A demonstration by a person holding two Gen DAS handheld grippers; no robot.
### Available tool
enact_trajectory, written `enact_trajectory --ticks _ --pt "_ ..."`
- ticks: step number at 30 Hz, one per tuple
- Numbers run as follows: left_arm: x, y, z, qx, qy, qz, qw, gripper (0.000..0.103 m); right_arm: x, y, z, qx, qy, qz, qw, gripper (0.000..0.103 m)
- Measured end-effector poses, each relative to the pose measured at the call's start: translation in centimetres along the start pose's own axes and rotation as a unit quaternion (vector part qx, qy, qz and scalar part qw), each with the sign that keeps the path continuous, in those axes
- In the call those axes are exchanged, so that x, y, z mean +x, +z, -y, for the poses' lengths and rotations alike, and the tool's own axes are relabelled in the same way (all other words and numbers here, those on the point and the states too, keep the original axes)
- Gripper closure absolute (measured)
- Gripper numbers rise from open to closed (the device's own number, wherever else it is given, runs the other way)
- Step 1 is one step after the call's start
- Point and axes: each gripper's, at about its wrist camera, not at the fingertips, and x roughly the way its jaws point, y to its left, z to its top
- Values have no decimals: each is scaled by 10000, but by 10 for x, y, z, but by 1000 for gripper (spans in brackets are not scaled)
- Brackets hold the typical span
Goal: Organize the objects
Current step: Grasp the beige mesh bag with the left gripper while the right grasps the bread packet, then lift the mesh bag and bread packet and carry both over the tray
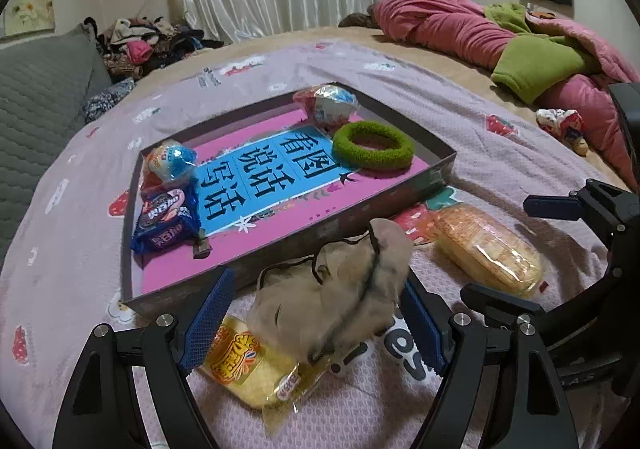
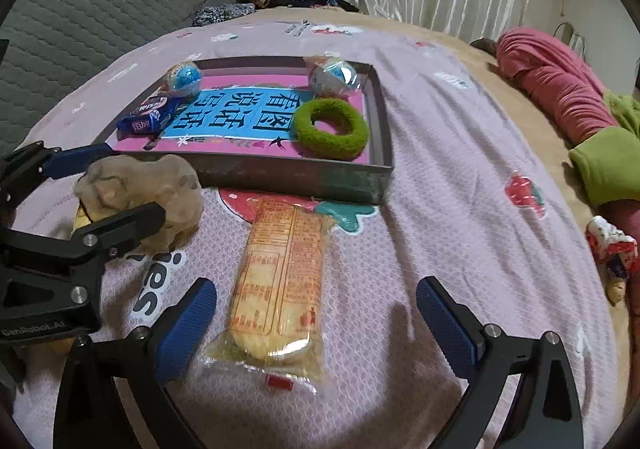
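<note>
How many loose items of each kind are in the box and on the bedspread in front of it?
Wrapped toy eggs: 2, in the box
Blue cookie packs: 1, in the box
Green hair scrunchies: 1, in the box
Beige drawstring pouches: 1, between the open left gripper fingers
Yellow snack packs: 1
Rice cracker packs: 1
Total: 7

The left gripper points forward and slightly down, its blue-padded fingers spread wide, one on each side of a beige pouch without clamping it. The right gripper hovers low beside it to the right, jaws equally parted, nothing gripped between its fingertips.
</note>
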Motion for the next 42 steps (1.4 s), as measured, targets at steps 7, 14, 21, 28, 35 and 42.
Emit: enact_trajectory --ticks 7,14,21,28,35,42 --pt "11 3 -4 -48 -153 -78 9998 21 8 2 -1 -10 352 13 9994 39" --pt "18 3 -5 -137 -263 -232 9993 76 7 0 -3 -86 606 61 9981 58" --pt "12 4 -2 -173 -281 -254 9991 91 2 -3 -3 -111 758 147 9969 64" --pt "-10 7 0 -125 -324 -45 9994 91 -11 -7 -2 -49 909 211 9956 65" --pt "-47 9 0 -140 -218 116 9996 91 -41 -8 -6 -116 879 338 9955 65" --pt "-91 -6 6 -154 -113 198 9996 91 -72 -11 -17 -183 940 426 9945 65"
